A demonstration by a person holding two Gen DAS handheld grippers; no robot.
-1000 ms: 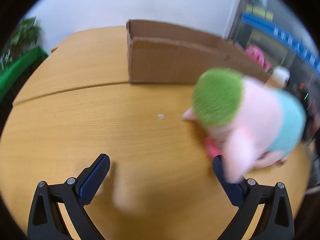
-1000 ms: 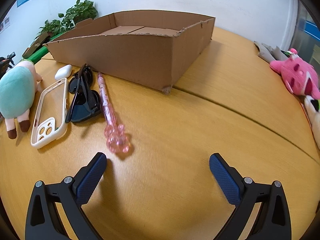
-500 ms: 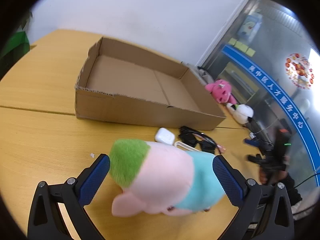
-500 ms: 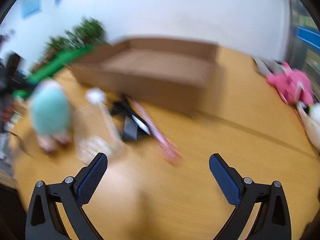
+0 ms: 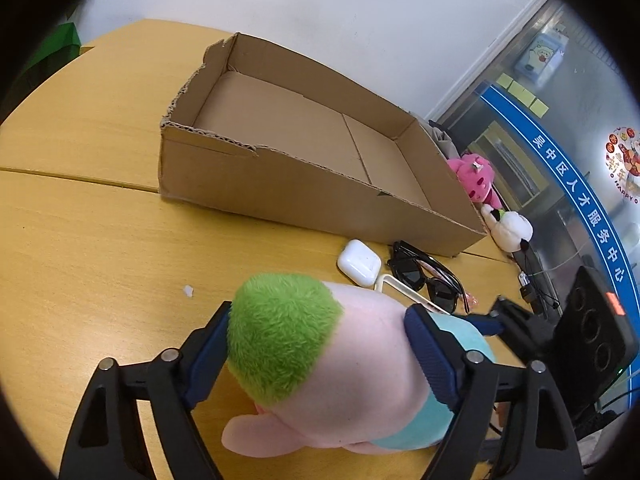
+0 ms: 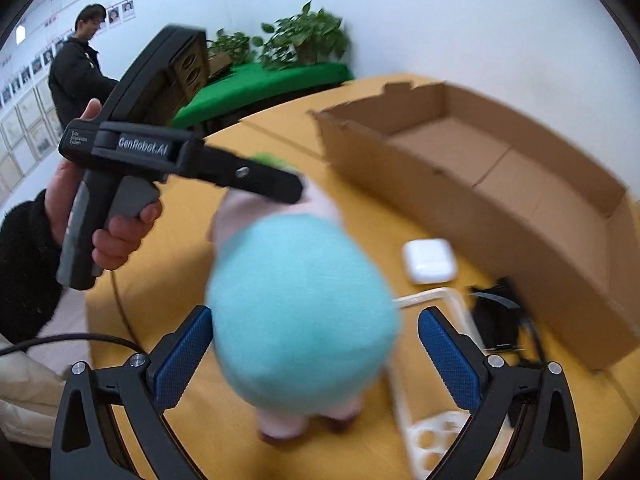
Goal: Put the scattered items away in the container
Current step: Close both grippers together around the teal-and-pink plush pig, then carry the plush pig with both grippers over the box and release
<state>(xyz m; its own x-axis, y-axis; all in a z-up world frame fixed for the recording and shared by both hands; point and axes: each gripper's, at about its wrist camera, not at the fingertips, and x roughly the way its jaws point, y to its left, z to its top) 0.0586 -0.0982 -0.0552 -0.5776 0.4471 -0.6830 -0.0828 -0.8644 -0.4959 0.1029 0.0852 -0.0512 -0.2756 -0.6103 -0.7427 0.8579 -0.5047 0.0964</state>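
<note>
Blue pads of the left gripper have just been closing on the plush toy at the lower centre of the left wrist view, and they now press its green head and pink body from both sides. In the right wrist view the right gripper stands open around the toy's teal back, its pads apart from the fur. A good lift, I judge, needs a firm squeeze low on the soft body, then a clear rise before crossing the near wall. Beyond the toy lie the white phone case, sunglasses and earbud case on the desk. Farthest, in the upper centre, sits the empty cardboard box.
</note>
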